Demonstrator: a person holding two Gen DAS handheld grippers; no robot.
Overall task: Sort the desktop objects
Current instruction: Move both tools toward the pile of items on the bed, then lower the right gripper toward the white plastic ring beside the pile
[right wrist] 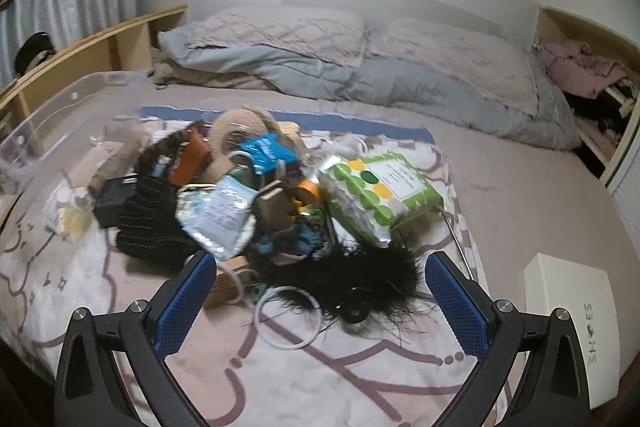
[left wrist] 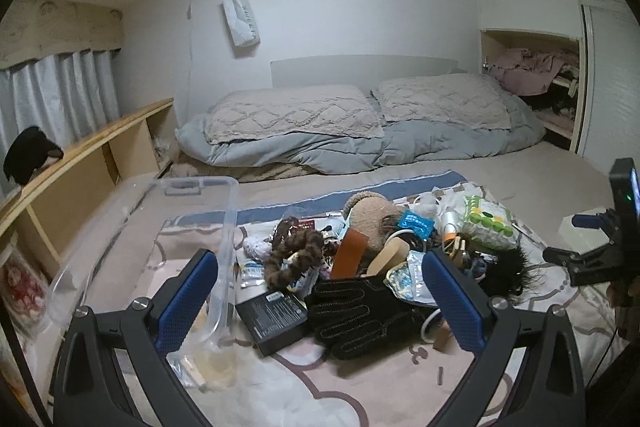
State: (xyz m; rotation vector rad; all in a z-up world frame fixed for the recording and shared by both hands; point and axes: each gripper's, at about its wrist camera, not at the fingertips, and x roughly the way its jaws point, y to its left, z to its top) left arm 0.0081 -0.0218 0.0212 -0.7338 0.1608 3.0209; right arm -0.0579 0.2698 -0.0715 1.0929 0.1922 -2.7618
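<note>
The left gripper (left wrist: 320, 301) hangs with its blue fingers spread wide and empty over a black glove (left wrist: 356, 311) and a black box (left wrist: 276, 315) at the near edge of the clutter pile; the right gripper (right wrist: 320, 301) is likewise released, framing a black feathery tuft (right wrist: 360, 283) and a white ring (right wrist: 286, 319). Beyond lie a silver pouch (right wrist: 220, 215) and a green-dotted pack (right wrist: 380, 187), all on the patterned blanket (right wrist: 300, 379), with a clear bin (left wrist: 120, 211) to the left and pillows (left wrist: 292, 119) at the far end
</note>
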